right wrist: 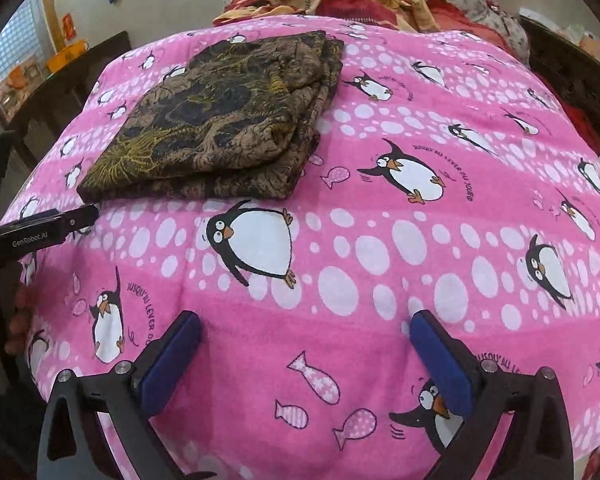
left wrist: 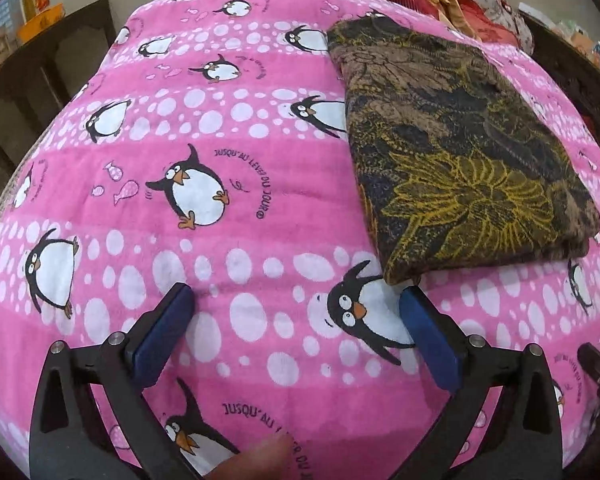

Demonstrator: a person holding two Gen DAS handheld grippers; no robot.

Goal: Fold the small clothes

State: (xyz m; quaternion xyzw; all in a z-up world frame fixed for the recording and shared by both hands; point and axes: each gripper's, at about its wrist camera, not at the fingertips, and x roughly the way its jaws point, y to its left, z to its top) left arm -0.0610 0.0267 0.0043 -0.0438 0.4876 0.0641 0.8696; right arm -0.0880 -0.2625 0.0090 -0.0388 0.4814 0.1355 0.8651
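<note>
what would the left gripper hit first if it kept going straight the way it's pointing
Most likely the pink penguin blanket. The left gripper stands open, angled down at bare blanket, nothing between its fingers. The folded brown cloth lies to the right of that line, its near corner just beyond the right fingertip, though depth is hard to judge.

The pink blanket [left wrist: 236, 128] carried the printed words "JUSQU'AU LEVER DU JOUR" curving beside its penguins, ahead of the left jaws and again just below them; the same words showed ahead of the right jaws. Left of those, the black gripper finger [right wrist: 44, 229] read "GenRobot.AI"
</note>
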